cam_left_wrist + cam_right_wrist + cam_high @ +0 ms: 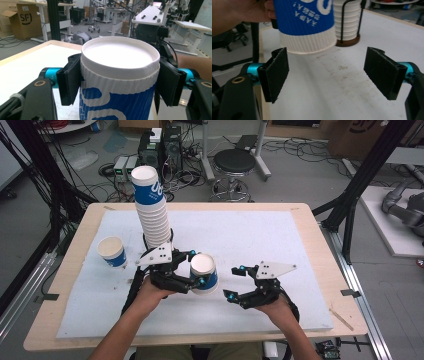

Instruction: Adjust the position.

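Note:
My left gripper [197,268] is shut on a blue and white paper cup [205,271] near the middle of the white sheet [240,235]. Both black pads press the cup's [120,53] ribbed white band, one on each side. My right gripper [231,282] stands open just right of that cup, with nothing between its jaws. From the right gripper [327,65] the cup [304,22] hangs close ahead at upper left, its print upside down. A tall leaning stack of cups [152,212] rises from a wire holder behind my left hand. One single cup [112,252] stands upright at the left.
The white sheet lies on a wooden table [320,250] whose edge is bare all round. On the floor behind are a black stool [234,162], computer cases [160,147] and cables. Black frame posts [360,195] flank the table. The stack's holder [348,41] sits beyond the held cup.

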`<state>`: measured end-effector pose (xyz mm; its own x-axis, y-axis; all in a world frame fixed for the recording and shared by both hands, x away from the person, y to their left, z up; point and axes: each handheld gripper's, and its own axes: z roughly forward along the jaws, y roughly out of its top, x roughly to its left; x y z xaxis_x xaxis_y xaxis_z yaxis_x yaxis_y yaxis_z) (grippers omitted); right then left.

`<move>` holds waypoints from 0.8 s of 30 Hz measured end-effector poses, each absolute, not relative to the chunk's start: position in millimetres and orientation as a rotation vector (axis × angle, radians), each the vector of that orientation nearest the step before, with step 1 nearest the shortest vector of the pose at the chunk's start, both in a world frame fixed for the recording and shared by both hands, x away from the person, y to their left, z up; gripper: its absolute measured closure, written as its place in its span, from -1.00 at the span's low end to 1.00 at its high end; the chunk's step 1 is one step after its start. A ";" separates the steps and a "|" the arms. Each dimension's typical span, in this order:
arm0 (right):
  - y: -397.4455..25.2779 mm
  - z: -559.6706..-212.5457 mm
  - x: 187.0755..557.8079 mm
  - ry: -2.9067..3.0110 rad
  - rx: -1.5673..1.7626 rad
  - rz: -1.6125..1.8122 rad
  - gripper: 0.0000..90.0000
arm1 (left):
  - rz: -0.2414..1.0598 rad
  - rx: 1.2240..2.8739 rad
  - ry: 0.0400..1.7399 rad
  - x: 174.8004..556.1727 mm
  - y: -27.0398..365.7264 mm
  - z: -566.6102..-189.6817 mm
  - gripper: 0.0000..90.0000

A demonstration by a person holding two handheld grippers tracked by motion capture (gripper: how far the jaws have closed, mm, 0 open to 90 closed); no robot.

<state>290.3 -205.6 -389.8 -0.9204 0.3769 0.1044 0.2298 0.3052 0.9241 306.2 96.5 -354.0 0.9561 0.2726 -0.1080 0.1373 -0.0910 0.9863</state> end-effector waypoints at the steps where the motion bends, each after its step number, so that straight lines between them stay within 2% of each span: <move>1: -203.2 -389.8 290.6 2.437 0.558 1.679 -0.54 | 0.117 1.668 0.311 306.4 95.7 -354.3 -0.36; 24: -182.9 -392.6 298.6 2.493 0.437 1.753 -0.57 | 0.072 1.684 0.238 307.0 75.1 -355.7 -0.34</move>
<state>298.6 -182.9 -392.6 -0.9578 0.2653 0.1109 0.1940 0.3120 0.9301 307.0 75.1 -355.7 0.9759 0.1984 -0.0908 0.1141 -0.1090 0.9875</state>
